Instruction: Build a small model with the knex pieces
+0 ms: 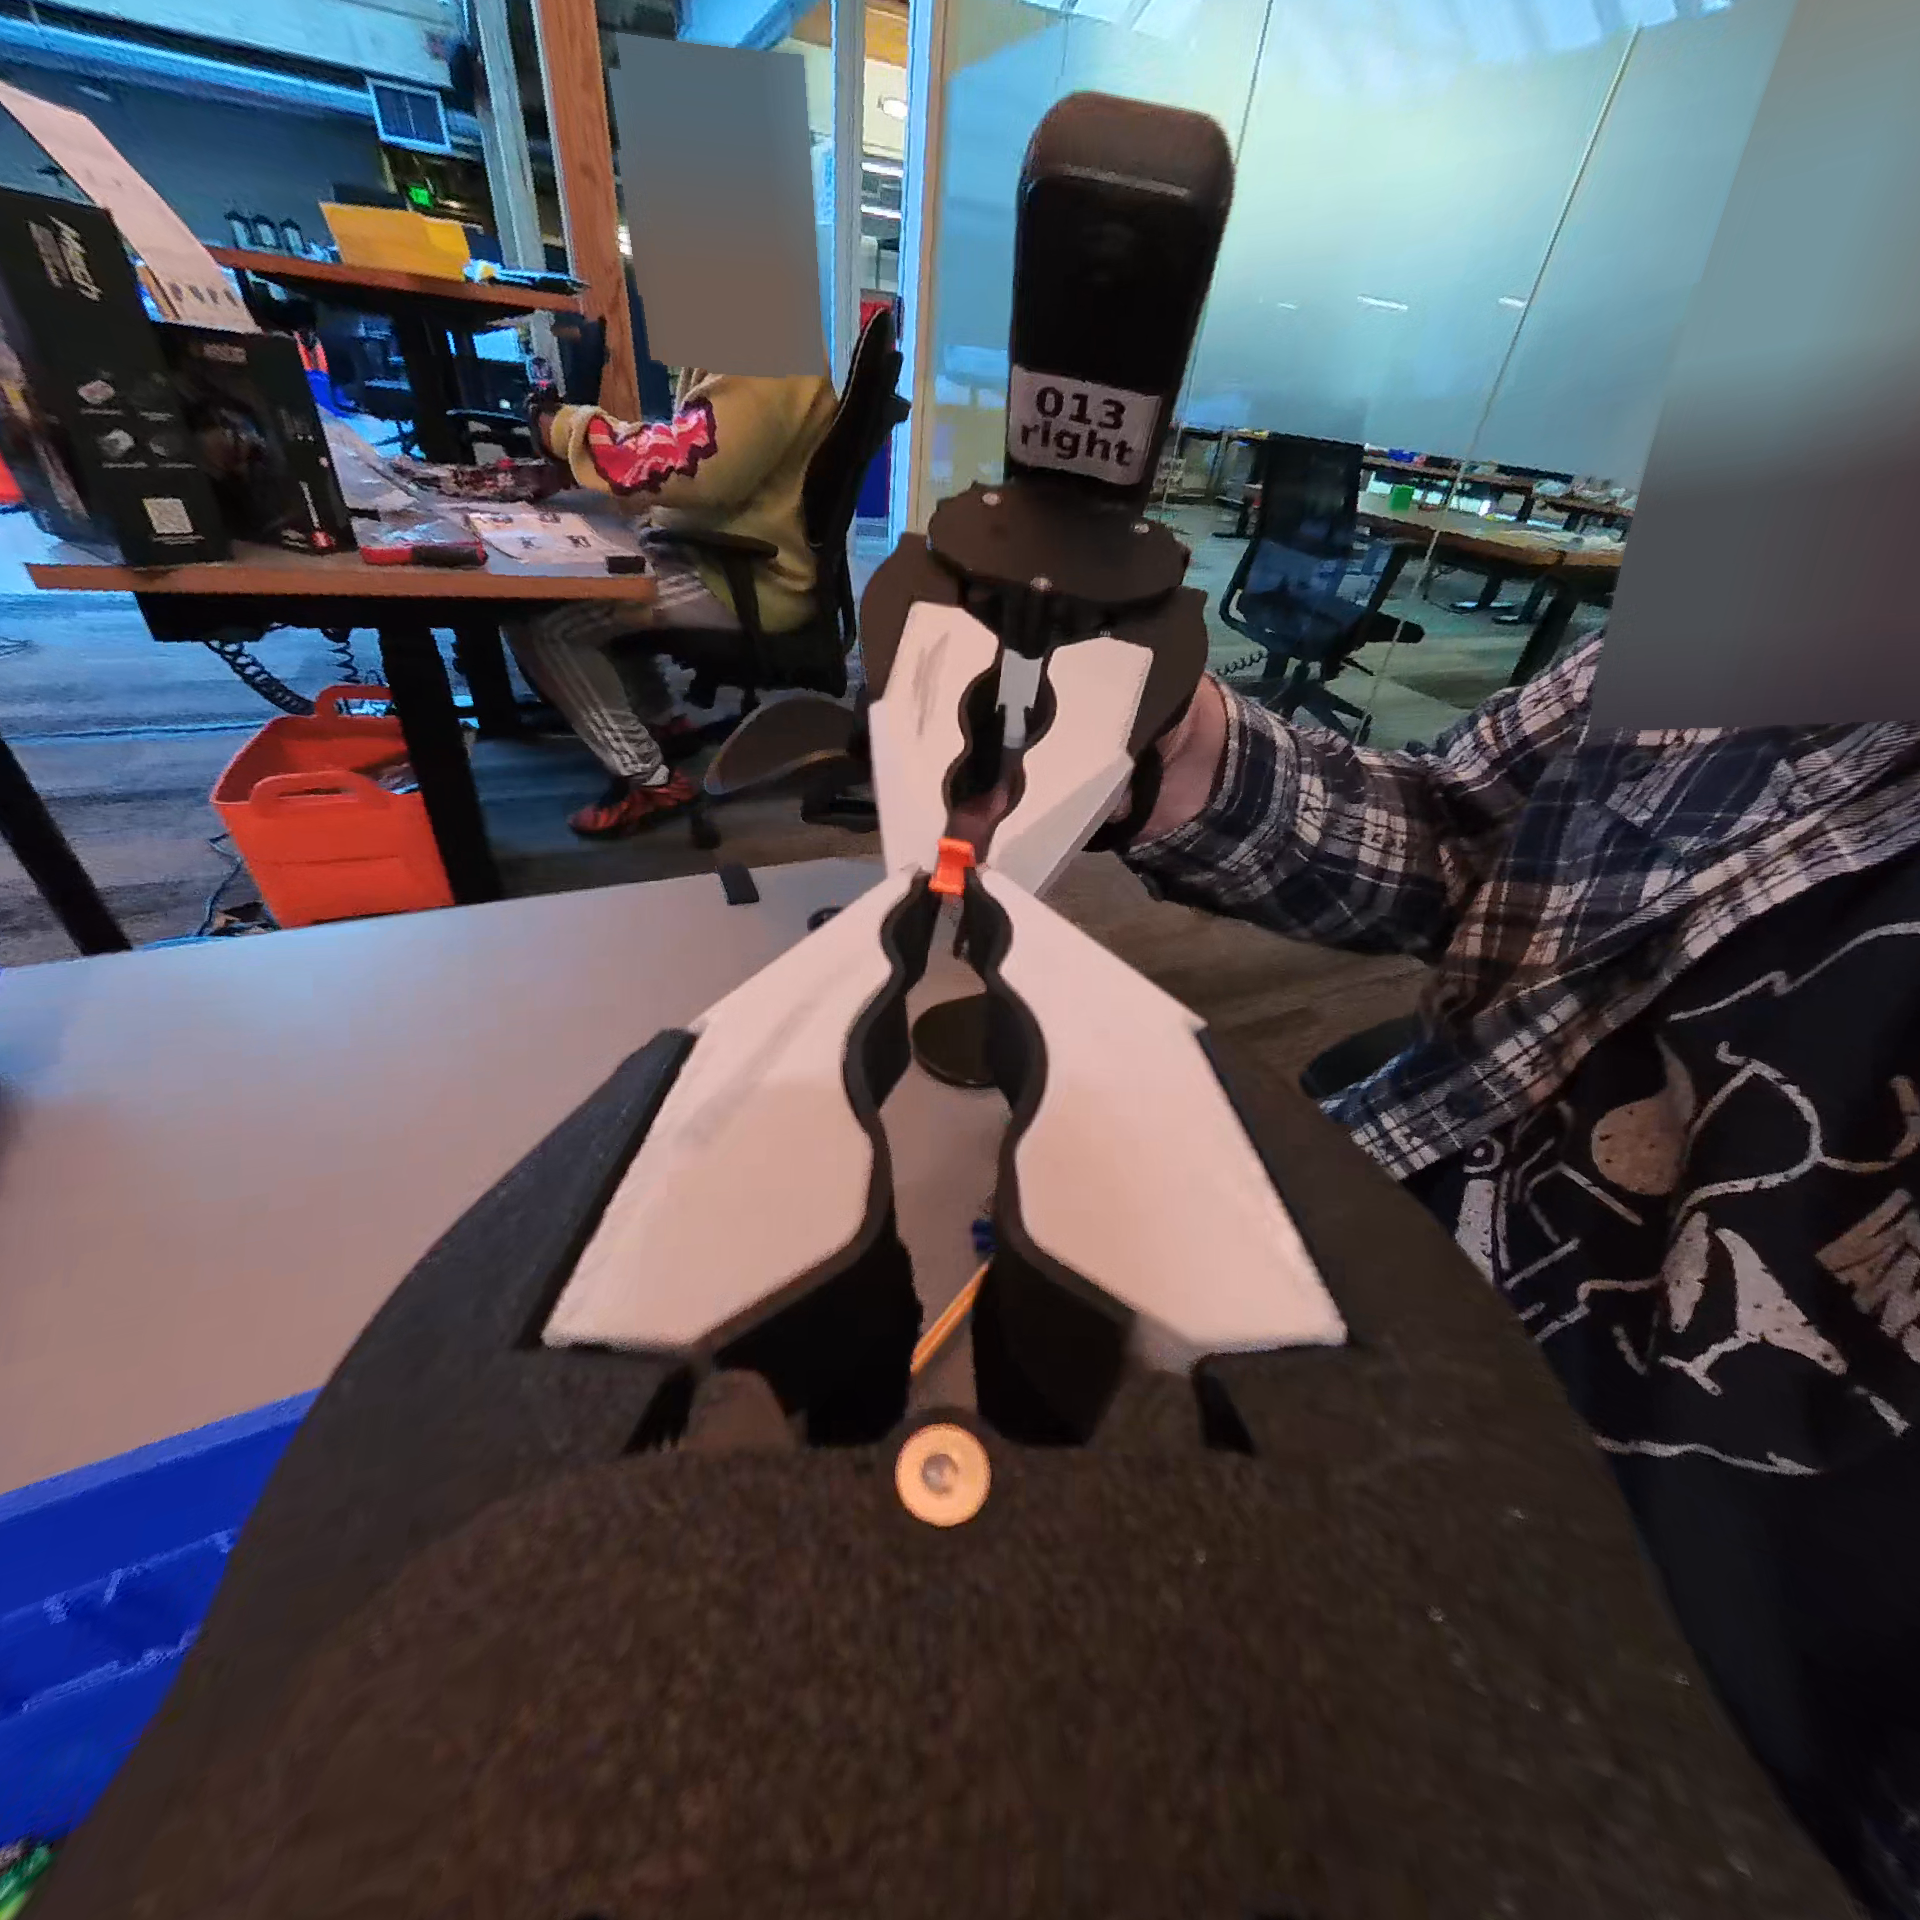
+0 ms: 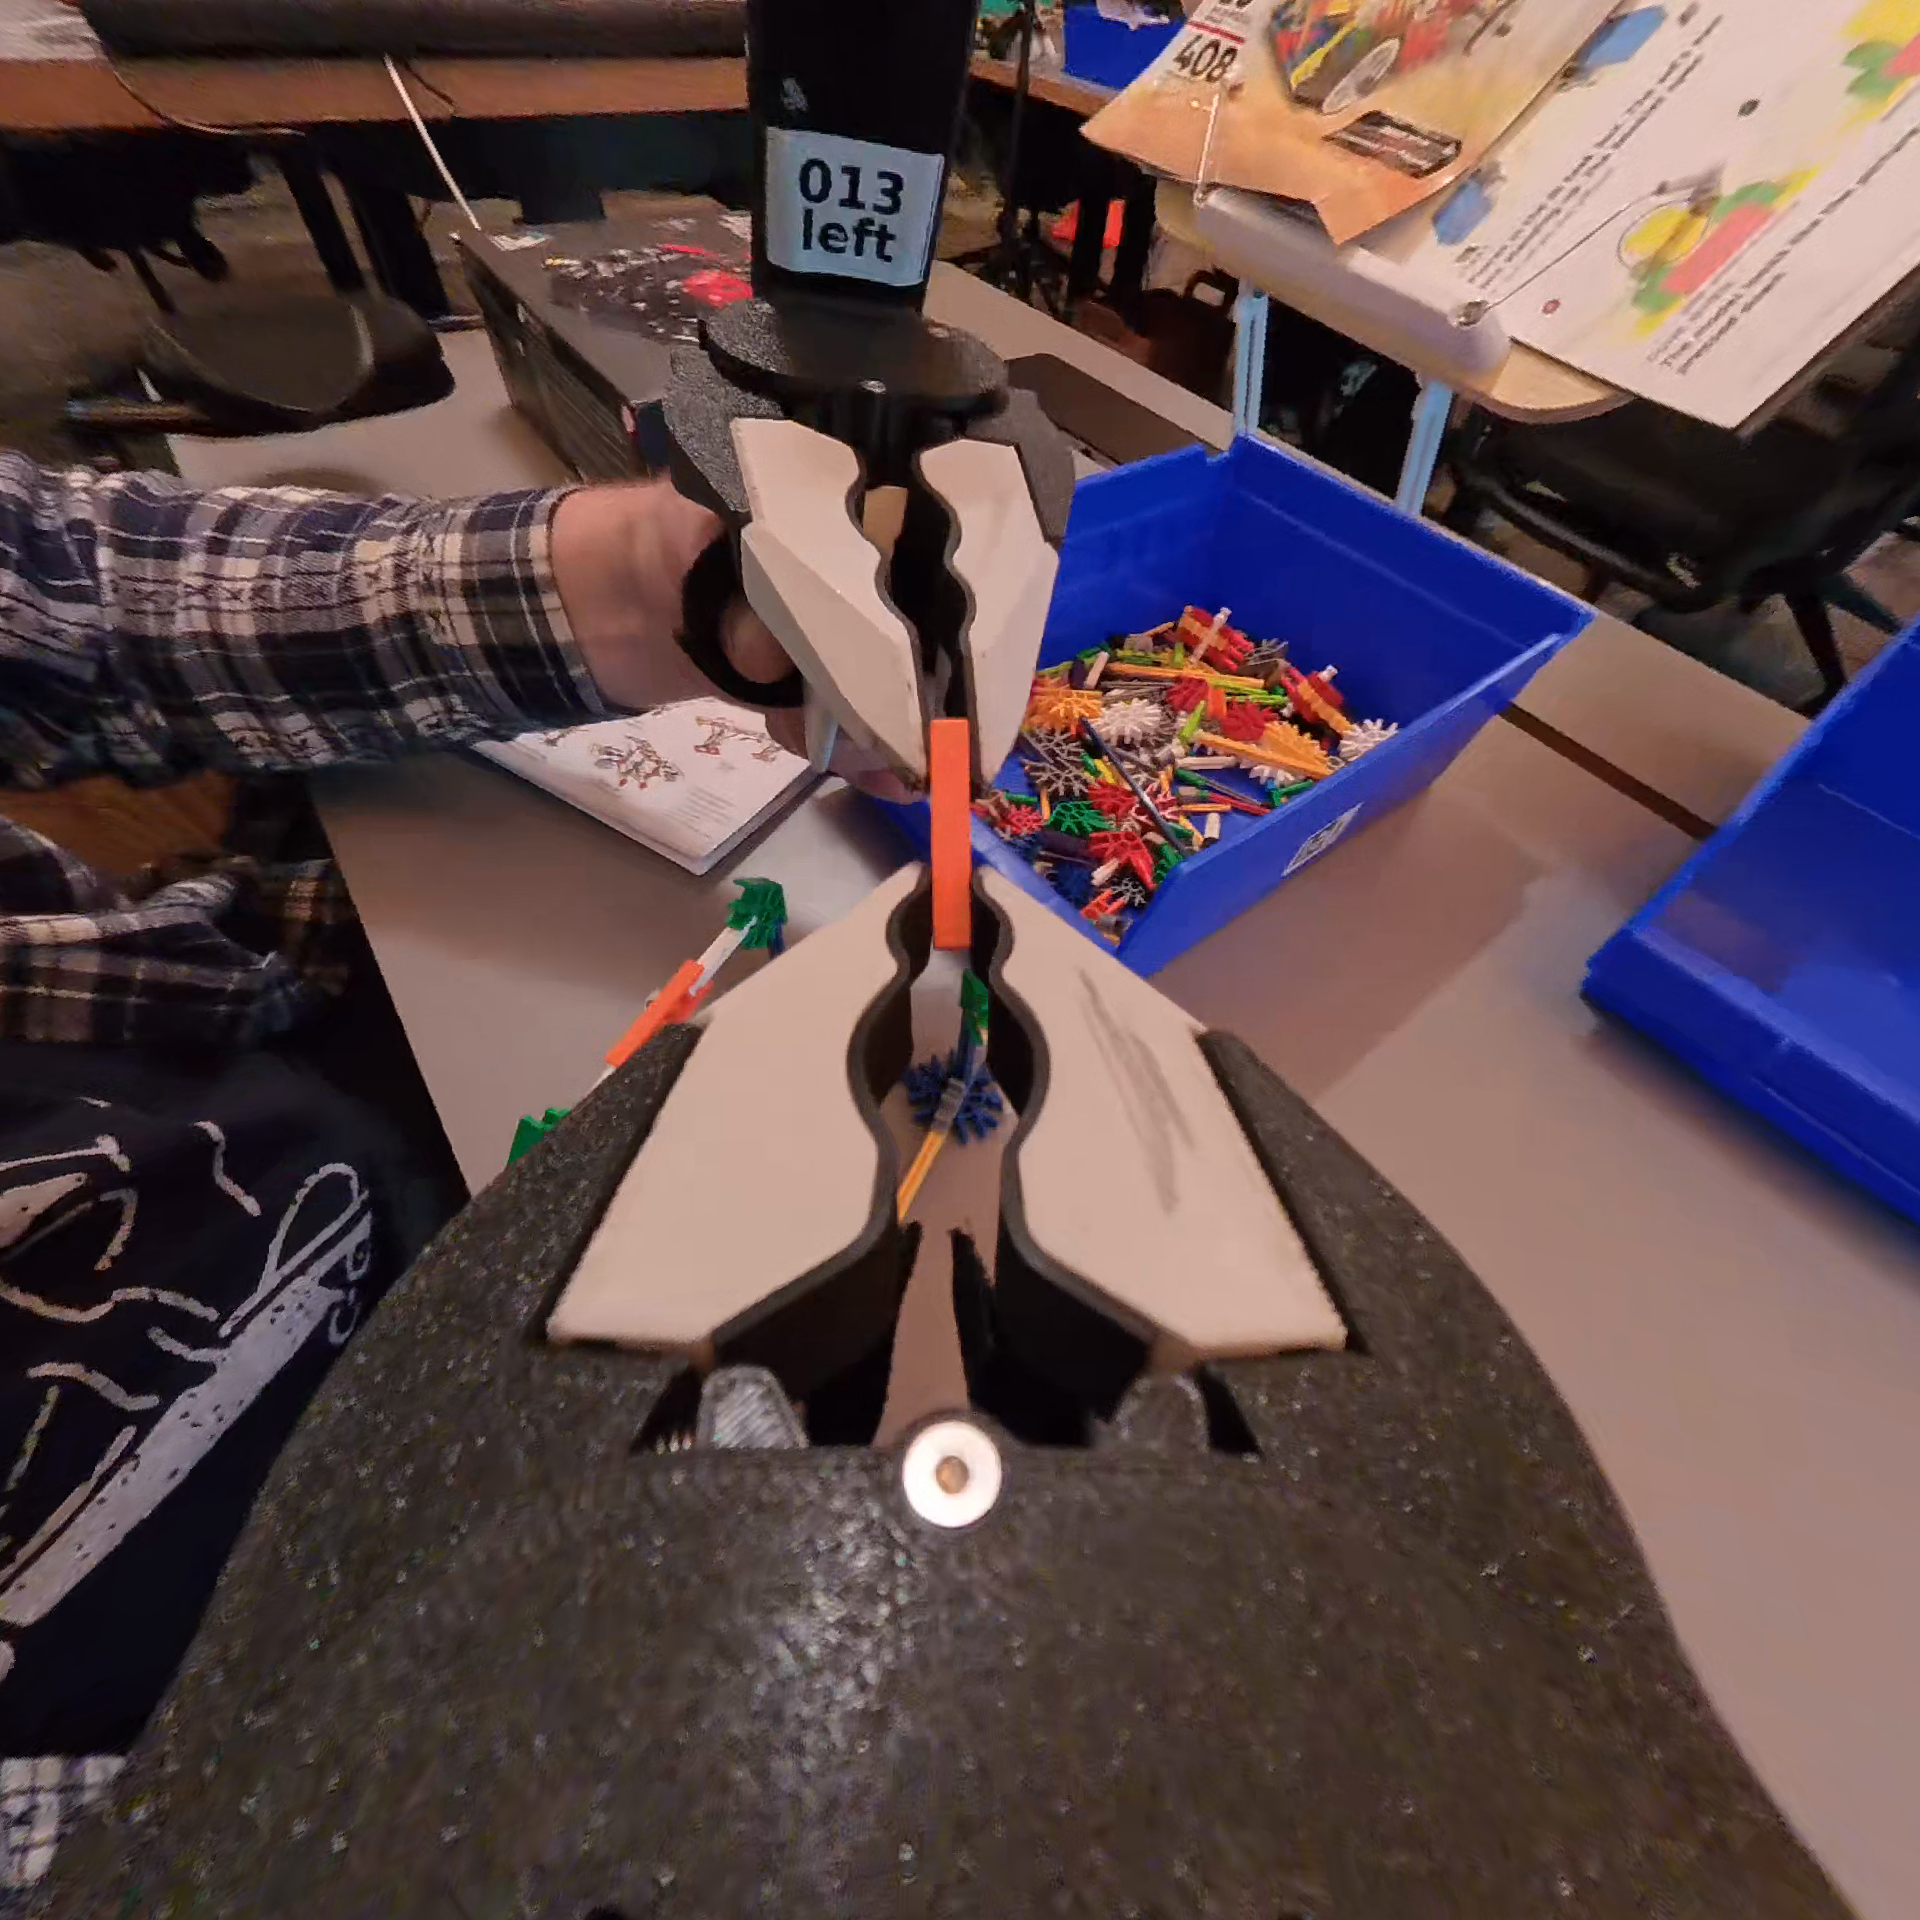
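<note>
Left gripper (image 1: 940,883) pinched on one end of short orange rod (image 2: 950,831); right gripper (image 2: 948,914) pinched on other end, tips facing each other. Rod held in air above grey table (image 2: 1455,1143). White rod (image 1: 1013,696) sits between right gripper's fingers. Beneath: small assembly with blue connector (image 2: 951,1101), yellow rod (image 2: 920,1169), green connector (image 2: 758,909).

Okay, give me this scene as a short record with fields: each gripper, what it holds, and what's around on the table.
left gripper: shut on orange piece, tip to tip with the right
right gripper: shut on the same orange piece
below the grippers: blue snowflake connector on yellow rod, lying on grey table
beside: blue bin of mixed construction pieces; open instruction booklet
</note>
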Demonstrator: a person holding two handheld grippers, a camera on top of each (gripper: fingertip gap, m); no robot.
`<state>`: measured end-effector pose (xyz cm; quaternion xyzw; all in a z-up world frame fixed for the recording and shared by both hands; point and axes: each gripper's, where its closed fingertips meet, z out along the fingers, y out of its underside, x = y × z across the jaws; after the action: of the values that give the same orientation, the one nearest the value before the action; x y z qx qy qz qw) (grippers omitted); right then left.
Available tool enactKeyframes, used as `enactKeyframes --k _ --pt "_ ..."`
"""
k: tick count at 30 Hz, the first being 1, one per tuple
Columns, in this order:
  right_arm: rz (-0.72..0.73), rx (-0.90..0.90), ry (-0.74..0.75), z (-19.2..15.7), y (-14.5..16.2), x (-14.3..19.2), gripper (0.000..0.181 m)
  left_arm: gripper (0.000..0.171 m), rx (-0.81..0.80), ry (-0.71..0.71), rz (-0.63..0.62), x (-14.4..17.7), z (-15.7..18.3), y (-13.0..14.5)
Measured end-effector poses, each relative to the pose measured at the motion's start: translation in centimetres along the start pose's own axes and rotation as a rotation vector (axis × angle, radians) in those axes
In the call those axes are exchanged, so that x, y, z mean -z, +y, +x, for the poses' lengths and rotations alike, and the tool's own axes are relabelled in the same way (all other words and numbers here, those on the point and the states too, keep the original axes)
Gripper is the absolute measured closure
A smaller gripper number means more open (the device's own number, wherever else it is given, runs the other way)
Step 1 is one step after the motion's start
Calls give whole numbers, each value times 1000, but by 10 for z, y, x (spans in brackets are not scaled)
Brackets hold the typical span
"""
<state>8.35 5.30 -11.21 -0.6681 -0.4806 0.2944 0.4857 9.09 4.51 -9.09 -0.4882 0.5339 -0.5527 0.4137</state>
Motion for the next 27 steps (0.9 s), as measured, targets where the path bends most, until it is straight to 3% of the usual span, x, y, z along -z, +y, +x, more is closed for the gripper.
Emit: enactKeyframes --k 2,4,8,14,27 --pt "-28 -2 3 2 9 -1 177 167 -12 -52 -62 -2 -7 11" --pt "-108 26 35 9 24 -2 177 149 -58 -134 -179 -1 -17 28" --pt "-329 91 34 19 67 -4 177 129 -165 -213 -433 3 -27 61" --pt "-506 152 -17 19 100 -12 176 132 -264 -247 -700 0 -33 102" --pt "-555 171 -46 25 108 -20 177 145 -274 -238 -762 -6 -40 113"
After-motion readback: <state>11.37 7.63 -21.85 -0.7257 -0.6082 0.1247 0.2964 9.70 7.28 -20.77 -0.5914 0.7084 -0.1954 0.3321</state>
